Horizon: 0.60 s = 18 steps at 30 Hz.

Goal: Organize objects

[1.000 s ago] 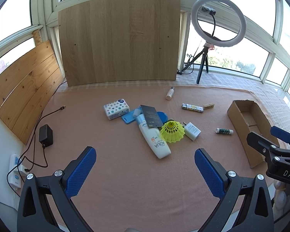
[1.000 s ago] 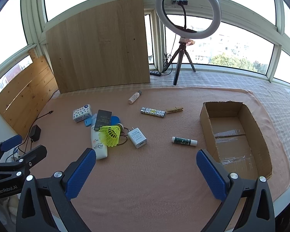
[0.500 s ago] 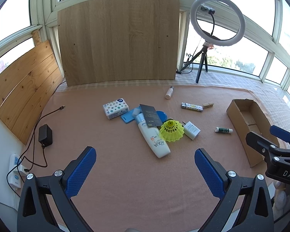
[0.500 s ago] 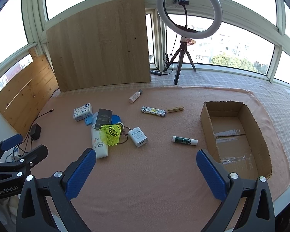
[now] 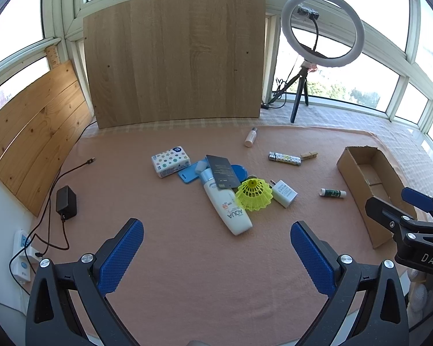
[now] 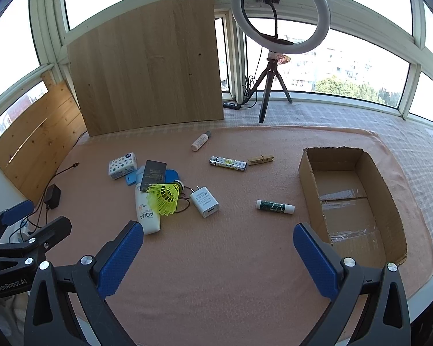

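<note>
Left hand-held gripper (image 5: 216, 248): black angular frame with triangular cut-outs; two fingers (image 5: 121, 256) faced with blue, finely ribbed pads; silver round-head screws at each finger joint. Right hand-held gripper (image 6: 218, 249): identical build; black frame, blue textured pads, silver screws. Seen from the opposite camera, one body bears white lettering "DAS", the other "GenRobot.AI"; both carry blue-tipped fingers.

Strong daylight enters through the tall white-framed windows (image 6: 360, 66) ahead of both grippers, where the sky is overexposed. The pink fabric surface (image 5: 173, 245) is evenly bright, shadows short. Both views are sharp, edges strongly curved, corners dark.
</note>
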Motion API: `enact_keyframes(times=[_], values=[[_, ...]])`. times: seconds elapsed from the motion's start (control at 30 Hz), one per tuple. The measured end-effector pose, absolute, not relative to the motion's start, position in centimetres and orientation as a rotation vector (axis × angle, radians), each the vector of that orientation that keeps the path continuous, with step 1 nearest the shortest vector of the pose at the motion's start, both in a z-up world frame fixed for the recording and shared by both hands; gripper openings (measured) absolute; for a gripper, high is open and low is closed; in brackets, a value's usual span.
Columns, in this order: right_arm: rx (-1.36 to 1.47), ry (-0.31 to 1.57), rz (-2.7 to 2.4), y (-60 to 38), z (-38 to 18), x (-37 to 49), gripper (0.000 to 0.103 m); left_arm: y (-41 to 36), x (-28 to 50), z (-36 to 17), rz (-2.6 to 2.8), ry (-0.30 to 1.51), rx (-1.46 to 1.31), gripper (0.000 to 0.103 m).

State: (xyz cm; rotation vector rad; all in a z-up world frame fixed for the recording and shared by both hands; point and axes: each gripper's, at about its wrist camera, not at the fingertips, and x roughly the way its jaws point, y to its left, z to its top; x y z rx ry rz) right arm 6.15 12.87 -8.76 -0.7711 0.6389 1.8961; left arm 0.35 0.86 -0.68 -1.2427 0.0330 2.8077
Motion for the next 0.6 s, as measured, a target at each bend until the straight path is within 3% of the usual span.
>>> enact_keyframes(times=[0.6], values=[[-0.764,0.650,1.873,12.82,-8.92,5.94,0.103,0.79,0.13,-0.80,2.794,0.036,-1.243,0.103]])
